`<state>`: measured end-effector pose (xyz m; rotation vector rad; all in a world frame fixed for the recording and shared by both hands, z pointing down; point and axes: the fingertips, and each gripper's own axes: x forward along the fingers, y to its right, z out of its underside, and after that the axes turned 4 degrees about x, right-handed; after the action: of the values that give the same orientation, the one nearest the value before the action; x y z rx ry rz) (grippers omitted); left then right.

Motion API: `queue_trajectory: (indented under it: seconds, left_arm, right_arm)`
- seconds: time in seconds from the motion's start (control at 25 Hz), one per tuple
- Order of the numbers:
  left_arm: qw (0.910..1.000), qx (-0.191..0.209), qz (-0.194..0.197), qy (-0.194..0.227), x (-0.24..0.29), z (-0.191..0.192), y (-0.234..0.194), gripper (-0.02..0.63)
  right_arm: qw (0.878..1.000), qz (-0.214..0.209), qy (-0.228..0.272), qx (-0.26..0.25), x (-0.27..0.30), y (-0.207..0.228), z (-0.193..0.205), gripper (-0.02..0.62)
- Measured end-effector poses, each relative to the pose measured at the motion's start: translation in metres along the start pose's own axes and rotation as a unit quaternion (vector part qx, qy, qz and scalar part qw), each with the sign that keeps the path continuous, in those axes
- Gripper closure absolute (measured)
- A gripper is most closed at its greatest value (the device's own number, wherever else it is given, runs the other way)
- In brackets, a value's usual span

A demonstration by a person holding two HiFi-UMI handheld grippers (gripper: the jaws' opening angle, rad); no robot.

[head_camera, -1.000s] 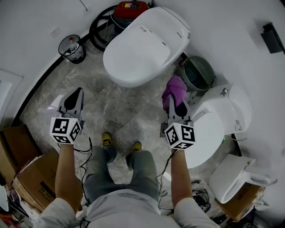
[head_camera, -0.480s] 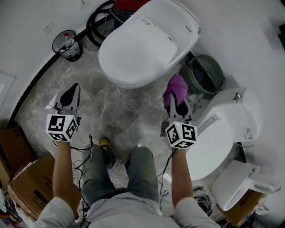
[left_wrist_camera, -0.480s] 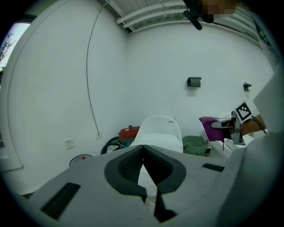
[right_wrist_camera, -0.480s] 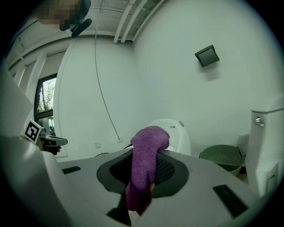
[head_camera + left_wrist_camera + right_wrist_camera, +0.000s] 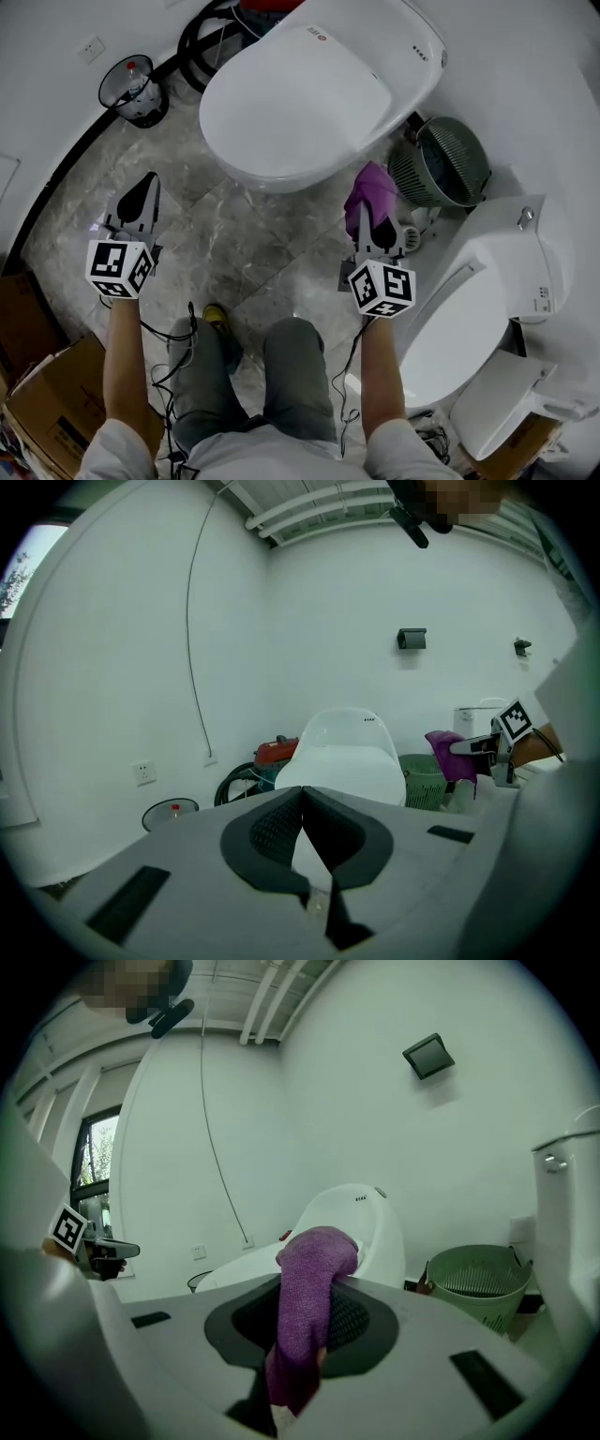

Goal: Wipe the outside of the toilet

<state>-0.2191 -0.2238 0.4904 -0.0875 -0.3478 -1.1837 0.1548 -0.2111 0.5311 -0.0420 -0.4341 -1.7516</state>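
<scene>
The white toilet (image 5: 309, 94) with its lid down stands ahead of me on the marble floor; it also shows as a toilet (image 5: 342, 761) in the left gripper view and a toilet (image 5: 361, 1222) in the right gripper view. My right gripper (image 5: 375, 217) is shut on a purple cloth (image 5: 370, 190), held just off the bowl's right front. The cloth (image 5: 309, 1297) bulges up between the jaws. My left gripper (image 5: 142, 192) hangs over the floor to the left of the bowl, its jaws shut with nothing in them and the tips touching (image 5: 302, 794).
A green basket (image 5: 441, 164) stands right of the toilet, and a second white toilet (image 5: 487, 272) lies at the right. A black wire bin (image 5: 131, 89) and a vacuum hose (image 5: 211, 42) sit by the back wall. Cardboard boxes (image 5: 47, 403) are at the lower left.
The person has stepped forward, so the toilet is nearer and larger in the head view. Both grippers keep their pose, and the right one still holds the cloth.
</scene>
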Motion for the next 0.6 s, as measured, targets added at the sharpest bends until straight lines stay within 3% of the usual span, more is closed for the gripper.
queue_trajectory:
  seconds: [0.6]
  left_arm:
    - [0.9980, 0.053, 0.001, 0.033, 0.029, 0.080, -0.005, 0.588]
  right_arm:
    - [0.999, 0.019, 0.018, -0.022, 0.046, 0.036, 0.090, 0.506]
